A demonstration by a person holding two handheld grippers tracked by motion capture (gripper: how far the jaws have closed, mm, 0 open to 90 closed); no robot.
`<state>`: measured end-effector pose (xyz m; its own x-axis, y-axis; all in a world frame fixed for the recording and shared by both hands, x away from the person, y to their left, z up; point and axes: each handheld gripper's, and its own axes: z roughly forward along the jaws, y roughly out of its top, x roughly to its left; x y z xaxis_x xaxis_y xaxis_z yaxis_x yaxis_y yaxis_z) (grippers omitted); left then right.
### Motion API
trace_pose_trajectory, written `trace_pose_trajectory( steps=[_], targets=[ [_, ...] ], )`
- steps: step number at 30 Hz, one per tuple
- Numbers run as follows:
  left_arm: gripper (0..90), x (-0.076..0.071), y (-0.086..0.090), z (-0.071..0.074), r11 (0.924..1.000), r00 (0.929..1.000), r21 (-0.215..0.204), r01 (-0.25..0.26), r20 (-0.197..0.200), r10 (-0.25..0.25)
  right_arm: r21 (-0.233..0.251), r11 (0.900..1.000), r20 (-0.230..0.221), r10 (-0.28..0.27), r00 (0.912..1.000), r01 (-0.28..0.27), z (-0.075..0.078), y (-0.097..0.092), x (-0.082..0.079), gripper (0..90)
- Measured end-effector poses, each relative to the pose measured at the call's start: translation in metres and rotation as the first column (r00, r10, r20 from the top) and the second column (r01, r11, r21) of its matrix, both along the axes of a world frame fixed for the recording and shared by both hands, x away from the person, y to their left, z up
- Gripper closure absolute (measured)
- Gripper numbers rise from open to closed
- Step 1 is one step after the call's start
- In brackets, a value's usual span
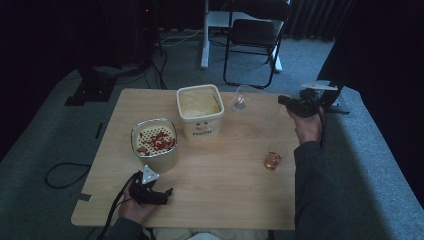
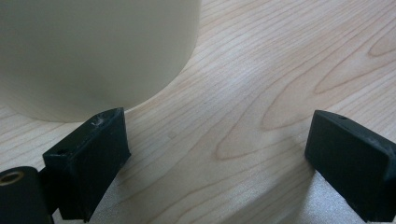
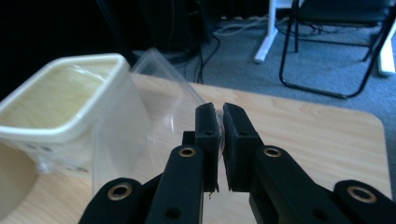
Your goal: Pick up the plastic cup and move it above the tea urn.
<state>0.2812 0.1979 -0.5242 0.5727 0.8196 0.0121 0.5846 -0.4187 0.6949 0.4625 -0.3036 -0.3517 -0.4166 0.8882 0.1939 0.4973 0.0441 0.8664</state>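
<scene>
My right gripper (image 1: 282, 100) (image 3: 220, 113) is raised over the table's far right corner and is shut on the edge of a clear plastic lid (image 1: 250, 107) (image 3: 140, 135). The lid hangs tilted beside a square cream tub (image 1: 200, 111) (image 3: 60, 107) that stands uncovered with pale yellow food inside. My left gripper (image 1: 167, 195) (image 2: 215, 135) rests on the wooden table (image 1: 220, 190) near the front edge, open, with bare wood between its jaws. Just beyond it stands a round cream canister (image 1: 155, 145) (image 2: 93, 51) with red pieces on top.
A small glass of amber liquid (image 1: 272, 160) stands at the right of the table, close to the person's right forearm. A black folding chair (image 1: 252, 35) and a white desk leg (image 1: 204, 35) are on the carpet behind. Cables trail on the floor at the left.
</scene>
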Motion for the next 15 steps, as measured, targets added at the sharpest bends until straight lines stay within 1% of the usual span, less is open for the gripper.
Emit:
trace_pose_trajectory(
  steps=[4,5,6,7,8,9,10,11,13,15],
  targets=[
    [6.4,0.0,0.0,0.0,1.0,1.0,0.0,0.001,0.0,-0.001,0.019,0.9997,0.036,0.017,0.9992,-0.017,0.013,0.008,-0.003,87.5],
    [6.4,0.0,0.0,0.0,1.0,1.0,0.0,0.0,0.0,0.0,0.011,0.9999,0.04,0.013,0.9991,-0.013,0.015,0.011,-0.003,87.9],
    [6.4,0.0,0.0,0.0,1.0,1.0,0.001,0.001,0.0,-0.001,-0.017,0.9998,0.038,0.009,0.9992,-0.008,0.015,0.014,-0.002,88.0],
    [6.4,0.0,0.0,0.0,1.0,1.0,0.0,0.0,0.0,0.0,-0.024,0.9996,0.018,0.015,0.9997,-0.014,0.011,0.017,0.002,88.0],
    [6.4,0.0,0.0,0.0,1.0,1.0,0.0,0.0,0.0,0.0,-0.024,0.9996,0.018,0.015,0.9997,-0.014,0.011,0.017,0.002,88.0],
    [6.4,0.0,0.0,0.0,1.0,1.0,0.0,0.0,0.0,0.0,-0.024,0.9997,0.009,0.005,0.9999,-0.005,0.008,0.018,0.004,88.1],
    [6.4,0.0,0.0,0.0,1.0,1.0,0.0,0.0,0.0,0.0,-0.004,1.0,0.003,0.007,1.0,-0.007,0.003,0.018,0.006,88.2],
    [6.4,0.0,0.0,0.0,1.0,1.0,0.0,0.0,0.0,0.0,-0.004,1.0,0.003,0.007,1.0,-0.007,0.003,0.018,0.006,88.2],
    [6.4,0.0,0.0,0.0,1.0,1.0,0.0,0.0,0.0,0.0,0.015,0.9999,-0.007,0.002,1.0,-0.002,-0.001,0.02,0.009,88.3],
    [6.4,0.0,0.0,0.0,1.0,1.0,0.0,0.0,0.0,0.0,0.011,0.9999,-0.003,0.001,1.0,-0.001,-0.001,0.021,0.009,88.3]
  ],
)
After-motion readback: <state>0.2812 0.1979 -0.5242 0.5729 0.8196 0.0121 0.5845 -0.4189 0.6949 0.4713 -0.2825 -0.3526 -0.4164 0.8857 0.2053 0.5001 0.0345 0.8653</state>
